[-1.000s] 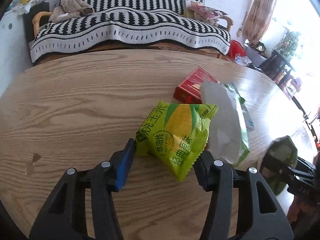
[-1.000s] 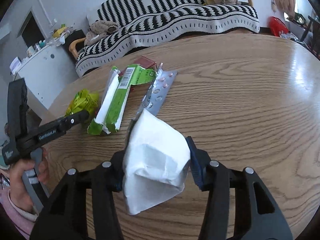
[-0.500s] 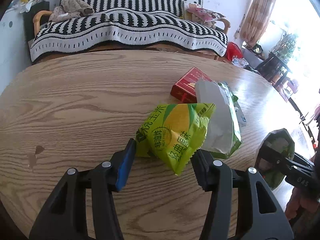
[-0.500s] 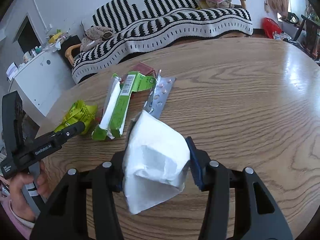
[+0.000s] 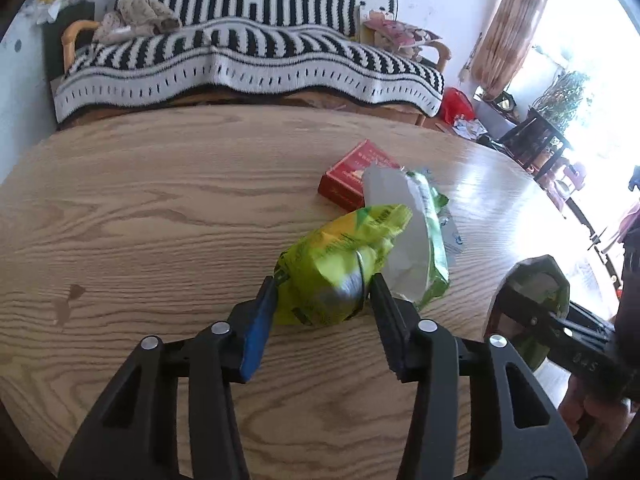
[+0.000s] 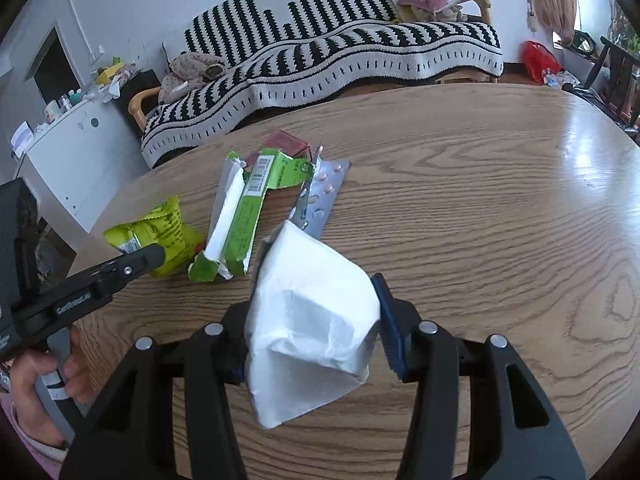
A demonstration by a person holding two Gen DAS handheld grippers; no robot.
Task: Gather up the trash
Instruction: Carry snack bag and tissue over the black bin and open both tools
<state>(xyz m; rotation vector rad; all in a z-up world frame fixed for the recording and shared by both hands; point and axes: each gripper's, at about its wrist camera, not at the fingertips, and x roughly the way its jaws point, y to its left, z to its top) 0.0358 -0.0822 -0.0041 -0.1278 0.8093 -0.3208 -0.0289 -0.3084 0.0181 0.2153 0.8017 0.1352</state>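
Note:
My left gripper [image 5: 322, 286] is shut on a yellow-green snack packet [image 5: 340, 260], squeezing it just above the wooden table [image 5: 160, 208]. The packet also shows in the right wrist view [image 6: 154, 236] beside the left gripper's finger [image 6: 136, 264]. My right gripper [image 6: 316, 304] is shut on a crumpled white paper wrapper [image 6: 312, 316], held over the table. A torn green-and-white box [image 6: 244, 216] lies on the table, with a silver pill blister [image 6: 324, 196] and a red box [image 5: 352, 176] beside it.
A sofa with a black-and-white striped blanket [image 5: 248, 60] stands beyond the table's far edge. A white cabinet [image 6: 68, 152] stands to the left. Chairs and plants [image 5: 552, 128] are at the right by the window. The right gripper shows in the left view [image 5: 536, 320].
My left gripper has closed on the snack packet, crumpling it and tipping it up. The right gripper still holds the white wrapper, almost unmoved.

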